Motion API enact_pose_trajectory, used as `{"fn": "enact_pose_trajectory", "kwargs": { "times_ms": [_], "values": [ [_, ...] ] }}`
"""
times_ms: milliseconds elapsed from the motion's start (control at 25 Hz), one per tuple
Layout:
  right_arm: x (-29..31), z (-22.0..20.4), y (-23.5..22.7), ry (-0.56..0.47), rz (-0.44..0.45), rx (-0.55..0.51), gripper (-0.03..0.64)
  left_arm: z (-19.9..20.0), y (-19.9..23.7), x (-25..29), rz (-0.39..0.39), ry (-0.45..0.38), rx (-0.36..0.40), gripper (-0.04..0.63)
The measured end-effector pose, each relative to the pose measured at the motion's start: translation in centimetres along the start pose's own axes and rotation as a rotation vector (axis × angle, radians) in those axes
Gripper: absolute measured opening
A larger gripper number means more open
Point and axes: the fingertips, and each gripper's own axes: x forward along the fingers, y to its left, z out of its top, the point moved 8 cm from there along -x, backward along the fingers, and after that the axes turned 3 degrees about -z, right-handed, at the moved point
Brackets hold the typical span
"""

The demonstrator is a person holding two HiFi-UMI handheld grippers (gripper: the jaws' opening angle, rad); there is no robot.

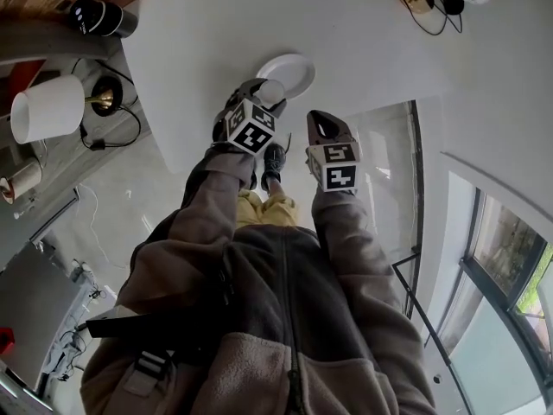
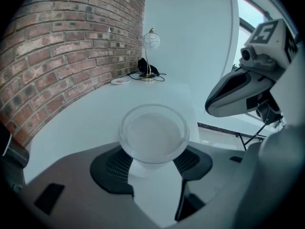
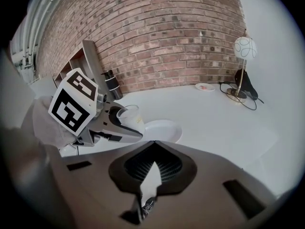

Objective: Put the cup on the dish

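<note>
A clear plastic cup (image 2: 153,136) sits between the jaws of my left gripper (image 2: 153,167), which is shut on its lower part. In the head view my left gripper (image 1: 263,95) holds the cup (image 1: 271,92) at the near edge of the white dish (image 1: 292,69) on the white table. The right gripper view shows the cup (image 3: 129,117) just left of the dish (image 3: 163,129), a little above the table. My right gripper (image 3: 153,152) is shut with nothing in it and hangs to the right of the cup (image 1: 321,124).
A globe lamp (image 3: 244,47) with a black cable stands at the table's far end, beside a small pink-marked saucer (image 3: 205,86). A black cylinder (image 1: 97,15) is by the brick wall (image 3: 157,32). The table's edge (image 1: 164,145) runs close to my left arm.
</note>
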Motion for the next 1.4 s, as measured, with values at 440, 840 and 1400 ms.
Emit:
{"fn": "enact_pose_trajectory", "kwargs": {
  "times_ms": [440,840,1400],
  "values": [
    [1.4,-1.5,-1.0,0.041,-0.003,0.033,0.003,0.1,1.6,4.0,-0.013,0.028,0.028,0.258],
    [0.9,-1.9,-0.7,0.045,0.005,0.081,0.003,0.1,1.9,6.3,-0.034,0.058,0.065,0.258],
    [0.1,-2.0,-0.8,0.037,-0.010,0.078,0.003,-0.6,2.0,6.7,-0.049,0.056,0.043,0.259]
  ]
}}
